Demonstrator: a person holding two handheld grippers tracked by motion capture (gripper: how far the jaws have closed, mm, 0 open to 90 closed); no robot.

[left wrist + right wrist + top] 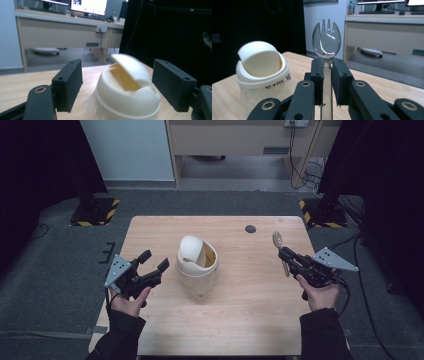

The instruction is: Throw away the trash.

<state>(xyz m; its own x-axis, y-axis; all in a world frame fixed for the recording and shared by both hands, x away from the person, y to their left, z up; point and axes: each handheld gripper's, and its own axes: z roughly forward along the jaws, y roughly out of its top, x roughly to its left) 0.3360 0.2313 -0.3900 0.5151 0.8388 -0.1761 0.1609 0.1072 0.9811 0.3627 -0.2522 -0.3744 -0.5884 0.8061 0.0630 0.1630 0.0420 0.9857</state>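
At the left of the bench (250, 320), the left gripper (154, 260) is held in the person's left hand (131, 301) with its fingers (68, 83) spread wide and nothing between them. They point toward the bin (198, 265), near it but apart from it. In the left gripper view the bin sits framed between the two fingers, beyond their tips.

The bin stands near the middle of the bench: a clear body under a cream domed top with a swing lid (131, 68) tipped partly open. Dark lettering runs along the clear wall just below the cream rim in the right gripper view, but it is too blurred to read.

At the right, the right gripper (284, 253), in the right hand (320, 295), has its fingers (340, 80) closed on the handle of a clear plastic spork (326, 43). The spork's head sticks out past the fingertips, tines pointing away from the person, well apart from the bin. A small dark disc (250, 228) sits in the bench near its far edge.
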